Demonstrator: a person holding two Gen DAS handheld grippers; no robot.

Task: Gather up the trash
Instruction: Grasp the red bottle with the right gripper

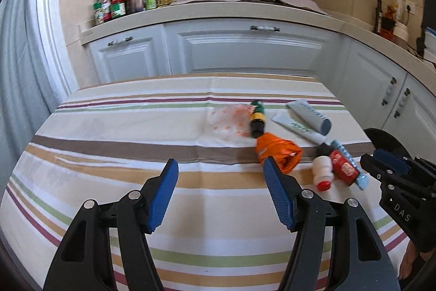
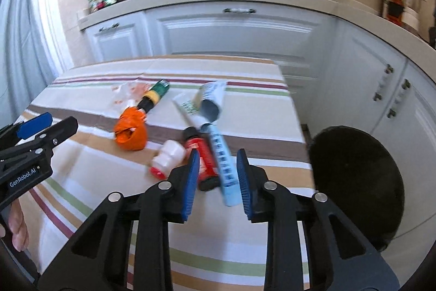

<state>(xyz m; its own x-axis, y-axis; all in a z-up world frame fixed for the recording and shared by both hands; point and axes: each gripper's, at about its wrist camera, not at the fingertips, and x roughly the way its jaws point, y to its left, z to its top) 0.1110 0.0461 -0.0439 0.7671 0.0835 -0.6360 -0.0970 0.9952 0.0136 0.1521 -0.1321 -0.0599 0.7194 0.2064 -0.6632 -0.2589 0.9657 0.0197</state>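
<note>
Left gripper (image 1: 220, 168), marked "GenRobot.AI", has jaws wide over the striped bench (image 1: 109, 176). Right gripper (image 2: 216, 171), jaws narrower and empty, flanks a red bottle (image 2: 203, 154) and blue tube (image 2: 224, 168). Only its view shows the whole black bin (image 2: 357, 182). Farther off, an orange wrapper (image 1: 275, 152).

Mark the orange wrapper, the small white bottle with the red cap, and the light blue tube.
orange wrapper (image 1: 275, 152), left wrist view, crumpled middle.
small white bottle (image 2: 171, 153), right wrist view, white body.
light blue tube (image 2: 224, 162), right wrist view, printed mid-body.
</note>
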